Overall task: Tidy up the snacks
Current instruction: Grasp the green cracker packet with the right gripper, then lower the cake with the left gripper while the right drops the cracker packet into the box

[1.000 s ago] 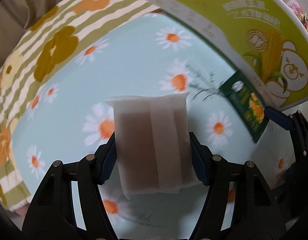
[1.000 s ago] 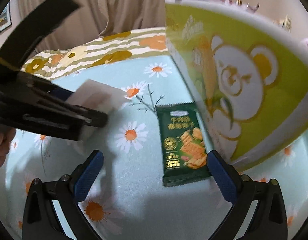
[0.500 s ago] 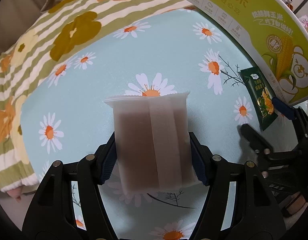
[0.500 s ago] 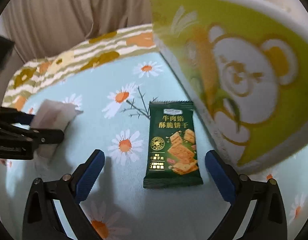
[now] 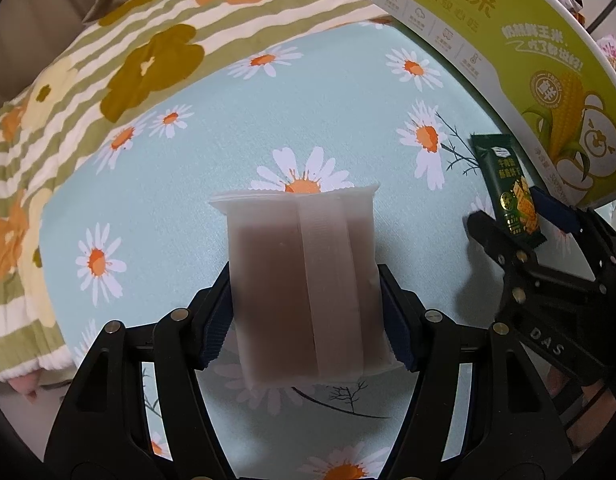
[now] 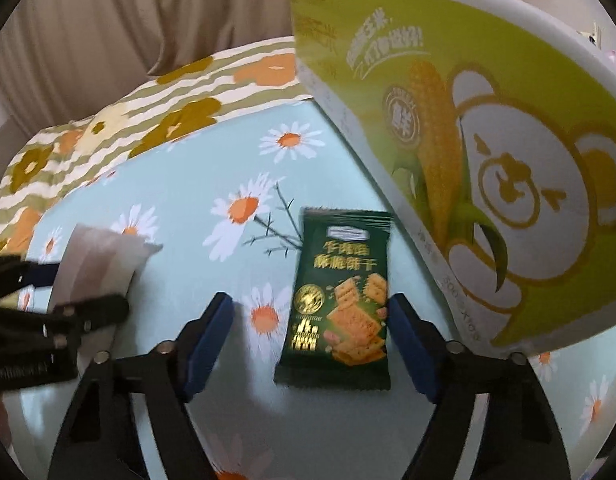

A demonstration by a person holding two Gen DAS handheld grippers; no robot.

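The right gripper [image 6: 308,332], jaws wide, straddles the dark green foil cracker packet [image 6: 340,300] – long axis along its fingers, just beside the yellow-green corn-printed box [image 6: 488,140]; the left gripper [image 5: 304,312] grips a translucent brown-filled pouch [image 5: 300,280].

Pretty clearly somebody's home: daisy-print cloth [image 5: 156,208] over the worktop, a fuzzy striped flower blanket [image 5: 108,52] at 11 o'clock, beige curtains [image 6: 120,20] behind, and a corn-and-bear carton [image 6: 488,152] at 2 o'clock with snack packets poking out.
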